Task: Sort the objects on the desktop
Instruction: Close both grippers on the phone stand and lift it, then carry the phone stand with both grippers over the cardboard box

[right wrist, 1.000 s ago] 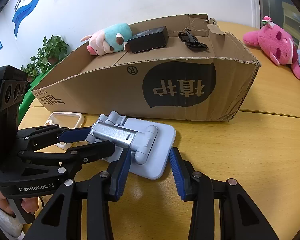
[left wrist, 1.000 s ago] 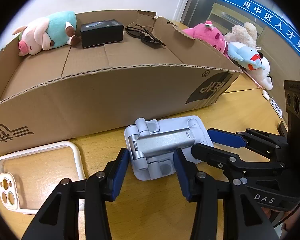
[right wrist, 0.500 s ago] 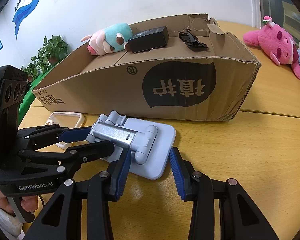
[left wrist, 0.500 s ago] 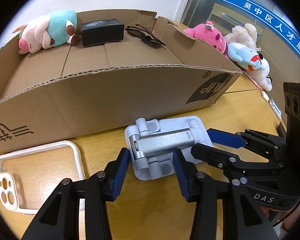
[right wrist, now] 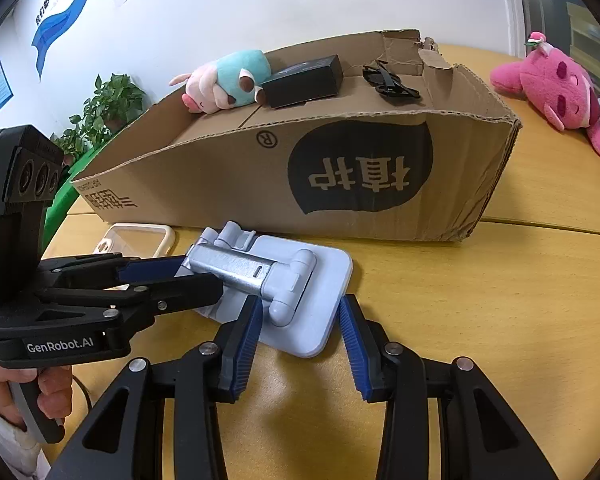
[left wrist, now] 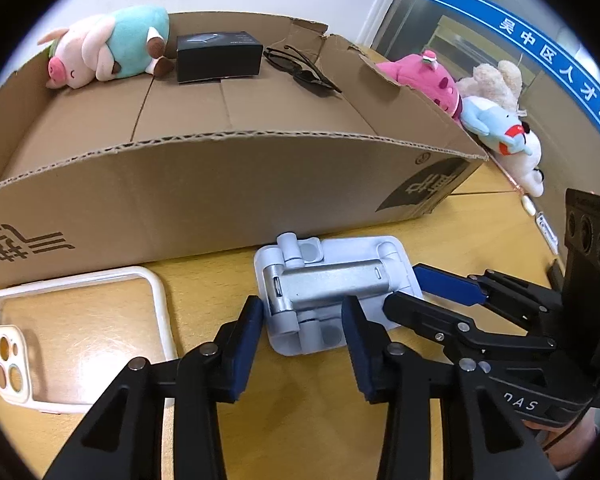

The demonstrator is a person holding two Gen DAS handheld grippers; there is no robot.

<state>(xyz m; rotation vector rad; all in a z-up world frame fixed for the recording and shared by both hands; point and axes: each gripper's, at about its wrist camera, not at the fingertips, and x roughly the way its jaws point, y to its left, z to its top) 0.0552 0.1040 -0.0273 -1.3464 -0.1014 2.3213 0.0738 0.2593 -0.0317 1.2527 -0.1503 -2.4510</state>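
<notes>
While the folded phone stand [left wrist: 332, 296] lies flat on the wooden table [right wrist: 500, 300], just in front of the cardboard box [left wrist: 220, 196], both grippers bracket it from opposite ends. The stand consists of a pale blue-grey base plate with a silver metal arm folded across it.

The left gripper [left wrist: 302, 334] sits over the near end of the stand in its own view. Its jaws are closing, with the stand's end between them. The left blue pad lies against the stand's left edge; the right pad stands close to the other side, and contact there cannot be confirmed.

The right gripper [right wrist: 298, 334] straddles the opposite end of the base plate at a moderate opening. Both blue pads stand just beside the plate edges; whether they press on it cannot be told.

A white phone case [left wrist: 76, 336] lies on the table to the left of the stand, near the box wall.

Inside the box, along the far wall, rest a pig plush [left wrist: 108, 52] in a teal top, a black box [left wrist: 219, 56] and dark glasses [left wrist: 304, 68], in a row from left to right.

Beyond the box's right end, a pink plush [right wrist: 556, 92] lies on the table, with a white and light-blue plush [left wrist: 508, 140] beside it.

A hand [right wrist: 28, 396] grips the handle of the left gripper.
</notes>
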